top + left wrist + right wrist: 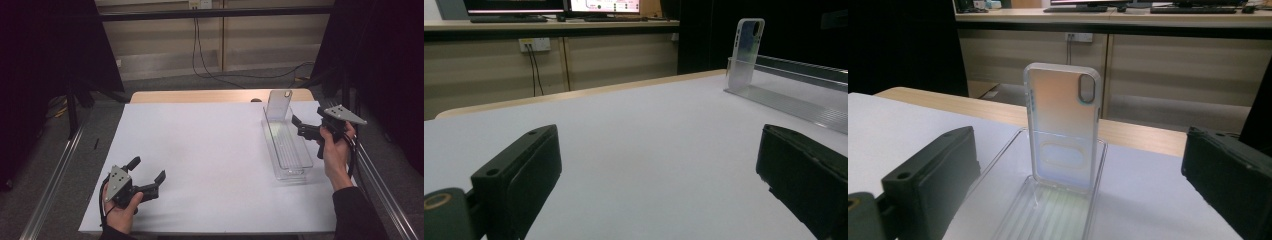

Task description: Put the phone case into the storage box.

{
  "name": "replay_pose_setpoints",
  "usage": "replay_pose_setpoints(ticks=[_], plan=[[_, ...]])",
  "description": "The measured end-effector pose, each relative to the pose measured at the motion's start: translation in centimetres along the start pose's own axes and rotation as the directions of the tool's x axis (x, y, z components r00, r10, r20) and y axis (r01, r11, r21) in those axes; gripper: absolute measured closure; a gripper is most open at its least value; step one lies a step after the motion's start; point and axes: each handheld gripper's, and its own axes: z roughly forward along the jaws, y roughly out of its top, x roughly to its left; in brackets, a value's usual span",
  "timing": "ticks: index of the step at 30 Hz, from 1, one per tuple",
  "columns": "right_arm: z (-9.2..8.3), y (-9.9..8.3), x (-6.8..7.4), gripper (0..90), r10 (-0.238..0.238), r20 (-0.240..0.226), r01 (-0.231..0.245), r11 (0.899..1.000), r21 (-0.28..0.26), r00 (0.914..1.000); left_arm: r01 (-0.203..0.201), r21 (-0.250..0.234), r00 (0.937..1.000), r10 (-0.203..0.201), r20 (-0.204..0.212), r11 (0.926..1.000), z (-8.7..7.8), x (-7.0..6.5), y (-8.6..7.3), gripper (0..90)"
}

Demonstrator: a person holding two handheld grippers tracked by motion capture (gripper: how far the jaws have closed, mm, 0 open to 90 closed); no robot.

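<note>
My high view sits above the near side of the table (210, 150), looking forward and down, taking in the whole white top and the floor beyond. My left gripper view rides low over the near left part of the table, facing across it toward the far right, where the clear phone case (746, 47) stands well off. My right gripper view sits close to that same phone case (1063, 125), facing the back wall. All three views share it.

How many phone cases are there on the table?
1. The phone case stands upright at the far end of the clear tray, on the table's right side.
</note>
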Motion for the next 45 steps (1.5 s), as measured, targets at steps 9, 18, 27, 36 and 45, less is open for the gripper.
replay_pose_setpoints(ticks=[9, 18, 27, 36, 45], plan=[[-2.1, -0.7, 0.2, 0.5, -0.002, 0.000, 0.002, 1.000, -0.020, 1.0000, 0.000, -0.011, 1.0000, 0.000, -0.002, 0.9999, -0.2, -0.2, 0.1, 4.4], [-4.7, -1.3, 0.5, 0.0, 0.007, 0.004, -0.007, 0.999, -0.031, 1.0000, 0.005, -0.015, 0.9999, -0.005, -0.014, 0.9999, -0.5, -0.2, 0.1, 4.3], [-6.4, -2.3, 1.0, 0.3, -0.001, 0.017, 0.002, 0.999, -0.035, 0.9999, 0.011, -0.025, 0.9996, -0.012, -0.025, 0.9996, -0.9, -0.5, 0.2, 4.6], [-8.2, -3.3, 1.8, 0.8, -0.021, 0.017, 0.021, 0.999, -0.037, 0.9996, 0.017, -0.022, 0.9988, -0.018, -0.045, 0.9996, -1.4, -0.4, 0.1, 3.7], [-9.7, -4.6, 2.3, 0.8, -0.001, 0.012, 0.001, 0.999, -0.047, 0.9999, 0.020, -0.012, 0.9978, -0.021, -0.062, 0.9997, -1.5, -0.4, -0.1, 3.3]])
